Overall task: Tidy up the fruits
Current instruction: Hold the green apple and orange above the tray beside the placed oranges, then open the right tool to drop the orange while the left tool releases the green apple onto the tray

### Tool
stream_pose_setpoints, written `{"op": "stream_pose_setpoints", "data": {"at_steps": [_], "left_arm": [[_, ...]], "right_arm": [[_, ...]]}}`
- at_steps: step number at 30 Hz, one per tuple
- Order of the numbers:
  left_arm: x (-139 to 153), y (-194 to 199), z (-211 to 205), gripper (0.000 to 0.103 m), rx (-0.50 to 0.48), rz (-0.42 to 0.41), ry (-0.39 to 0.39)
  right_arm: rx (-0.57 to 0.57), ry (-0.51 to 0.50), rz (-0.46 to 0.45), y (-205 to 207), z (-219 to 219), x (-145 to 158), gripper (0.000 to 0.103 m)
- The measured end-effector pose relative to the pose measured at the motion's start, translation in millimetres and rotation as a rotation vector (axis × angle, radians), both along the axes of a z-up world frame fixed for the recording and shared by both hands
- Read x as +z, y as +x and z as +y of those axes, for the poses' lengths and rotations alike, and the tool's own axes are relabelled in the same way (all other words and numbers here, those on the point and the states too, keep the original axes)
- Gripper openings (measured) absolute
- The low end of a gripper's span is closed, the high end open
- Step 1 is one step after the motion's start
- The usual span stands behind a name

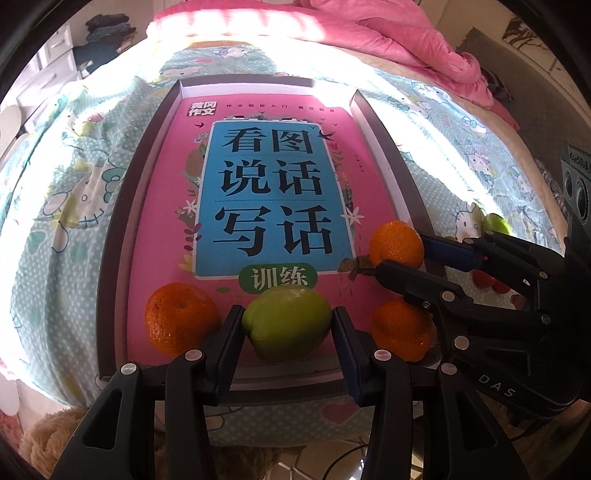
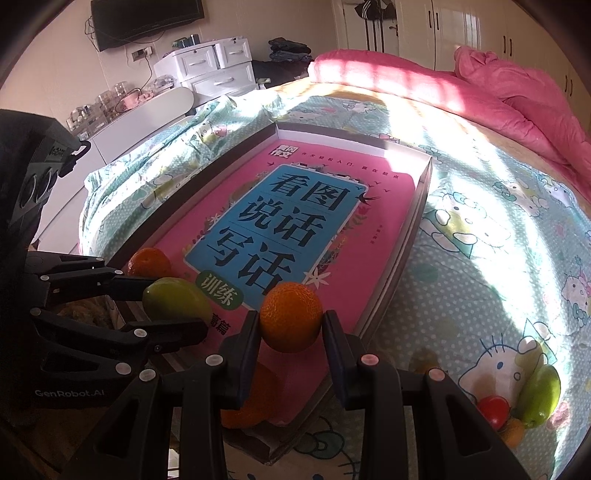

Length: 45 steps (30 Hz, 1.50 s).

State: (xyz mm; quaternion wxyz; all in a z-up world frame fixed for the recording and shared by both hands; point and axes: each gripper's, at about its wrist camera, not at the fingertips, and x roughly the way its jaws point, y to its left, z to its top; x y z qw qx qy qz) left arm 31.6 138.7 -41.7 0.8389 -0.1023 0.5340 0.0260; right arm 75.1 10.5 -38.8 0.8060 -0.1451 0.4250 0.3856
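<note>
- Left gripper (image 1: 287,325): black plastic fingers with ribbed blue-edged pads, clenched on both sides of a smooth, glossy green fruit (image 1: 287,322), rounded and slightly lumpy, apple-like. Fruit sits at the near edge of the tray.
- Right gripper (image 2: 290,325): same build, jaws clamped on a mandarin (image 2: 290,320) with dimpled orange peel, held over the tray's near right corner.
- Tray (image 1: 110,236): shallow rectangular box, dark brown rim, white inner wall at the far end. Lined with a flat pink book (image 1: 162,206) whose cover has a blue panel with large black Chinese characters.
- In the tray, near edge, left wrist view: second mandarin (image 1: 179,317) just left of the green fruit, pitted skin, stem scar up; third mandarin (image 1: 400,330) on the right, partly behind the right gripper's arm.
- Outside the tray, on the sheet to its right: oblong green fruit (image 2: 539,395), small smooth red round fruit (image 2: 493,408) touching it, an orange one (image 2: 511,432) just below, partly hidden.
- Bed sheet (image 2: 480,229): light teal cloth, white dots, cartoon cat print, wrinkled, strong sun patches.
- Far: rumpled fuzzy pink blanket (image 2: 461,88) along the head of the bed.
- Beyond, right wrist view: white plastic drawer unit (image 2: 210,68), wall-mounted dark TV (image 2: 144,20).
</note>
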Motion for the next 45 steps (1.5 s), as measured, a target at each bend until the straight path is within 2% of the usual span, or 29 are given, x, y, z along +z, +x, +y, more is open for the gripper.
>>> {"op": "stream_pose_setpoints", "data": {"at_steps": [20, 26, 33, 41, 44, 45], "left_arm": [[0, 0, 1, 0.049, 0.009, -0.011, -0.017], [0, 2, 2, 0.049, 0.013, -0.021, -0.035], [0, 4, 5, 0.049, 0.015, -0.039, -0.049], [2, 4, 6, 0.049, 0.018, -0.055, -0.055], [6, 3, 6, 0.052, 0.016, -0.073, -0.053], [8, 2, 7, 0.055, 0.014, -0.083, -0.056]], "right_arm": [[-0.008, 0.008, 0.021, 1, -7, 2, 0.036], [0.0, 0.019, 0.005, -4, -7, 7, 0.046], [0.012, 0.011, -0.04, -9, -6, 12, 0.047], [-0.009, 0.032, -0.048, -6, -14, 18, 0.05], [-0.024, 0.043, -0.044, -3, -18, 19, 0.051], [-0.028, 0.044, -0.043, -2, -19, 20, 0.054]]}}
